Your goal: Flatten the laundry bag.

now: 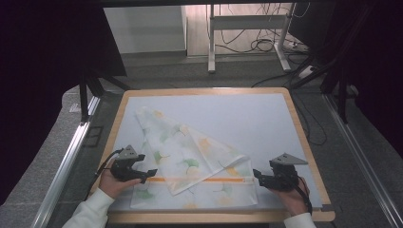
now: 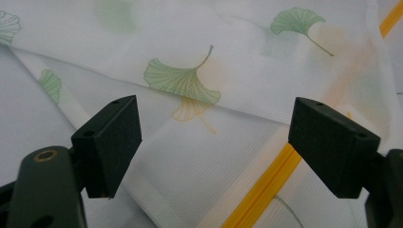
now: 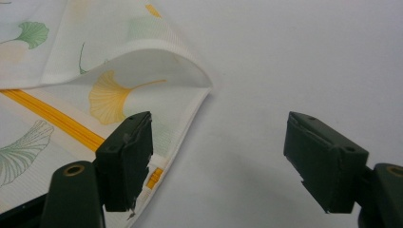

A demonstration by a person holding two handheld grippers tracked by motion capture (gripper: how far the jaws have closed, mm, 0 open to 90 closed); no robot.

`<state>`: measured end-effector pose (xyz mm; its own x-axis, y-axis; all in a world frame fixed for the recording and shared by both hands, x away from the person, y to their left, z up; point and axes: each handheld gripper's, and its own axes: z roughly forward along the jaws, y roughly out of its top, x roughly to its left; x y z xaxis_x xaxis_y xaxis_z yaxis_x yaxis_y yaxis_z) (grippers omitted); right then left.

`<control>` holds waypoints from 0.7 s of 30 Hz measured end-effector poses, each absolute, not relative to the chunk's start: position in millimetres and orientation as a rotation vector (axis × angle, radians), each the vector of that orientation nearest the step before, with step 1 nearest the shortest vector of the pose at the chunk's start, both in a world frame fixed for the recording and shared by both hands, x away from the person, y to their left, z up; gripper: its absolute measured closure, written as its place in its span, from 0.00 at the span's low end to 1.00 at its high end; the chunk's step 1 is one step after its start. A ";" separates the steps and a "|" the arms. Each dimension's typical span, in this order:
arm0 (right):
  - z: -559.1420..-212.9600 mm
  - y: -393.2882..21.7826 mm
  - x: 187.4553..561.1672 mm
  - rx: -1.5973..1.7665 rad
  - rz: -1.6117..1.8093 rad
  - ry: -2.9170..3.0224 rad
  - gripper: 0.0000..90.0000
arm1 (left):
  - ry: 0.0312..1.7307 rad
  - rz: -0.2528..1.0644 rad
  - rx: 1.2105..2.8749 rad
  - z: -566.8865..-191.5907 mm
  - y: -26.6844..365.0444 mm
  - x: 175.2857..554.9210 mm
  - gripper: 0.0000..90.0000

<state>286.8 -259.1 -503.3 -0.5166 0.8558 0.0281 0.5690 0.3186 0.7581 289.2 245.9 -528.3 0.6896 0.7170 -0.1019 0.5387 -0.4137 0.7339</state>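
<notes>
No readable writing on my ginkgo-print cloth (image 1: 190,152), it lies on the desk (image 1: 266,118) between left gripper (image 1: 151,173) and right gripper (image 1: 257,175), both fingers wide, holding nothing.

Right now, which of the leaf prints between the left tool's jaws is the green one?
The bigger, upper leaf is green; the small one just beneath it is only an orange outline, both on the white cloth.

white ginkgo-leaf cloth (image 1: 190,156) with an orange stripe, partly folded over itself, flat on the table's near side
</notes>
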 end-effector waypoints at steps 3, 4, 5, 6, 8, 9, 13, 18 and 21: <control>-503.4 -258.9 287.3 1.270 1.045 2.217 0.31 | 0.952 0.287 2.125 -528.7 245.5 289.7 0.20; -503.7 -258.4 287.5 1.273 1.047 2.220 0.31 | 0.951 0.286 2.126 -528.8 245.5 289.6 0.20; -503.6 -258.0 287.6 1.275 1.042 2.228 0.32 | 0.951 0.284 2.127 -528.8 245.5 289.5 0.20; -503.7 -257.4 287.4 1.273 1.041 2.230 0.32 | 0.949 0.284 2.126 -528.5 245.6 289.3 0.20; -502.9 -256.7 286.6 1.269 1.042 2.234 0.33 | 0.949 0.284 2.125 -527.9 245.7 288.8 0.21; -502.4 -256.5 286.2 1.271 1.044 2.233 0.33 | 0.948 0.283 2.126 -527.9 245.7 288.6 0.21; -501.9 -256.2 285.9 1.267 1.054 2.247 0.35 | 0.943 0.281 2.139 -528.8 244.9 289.0 0.21; -500.9 -255.2 285.9 1.260 1.061 2.260 0.37 | 0.945 0.279 2.136 -529.0 244.7 289.3 0.21; -499.7 -254.5 285.7 1.257 1.071 2.258 0.37 | 0.942 0.280 2.141 -528.8 244.8 289.2 0.21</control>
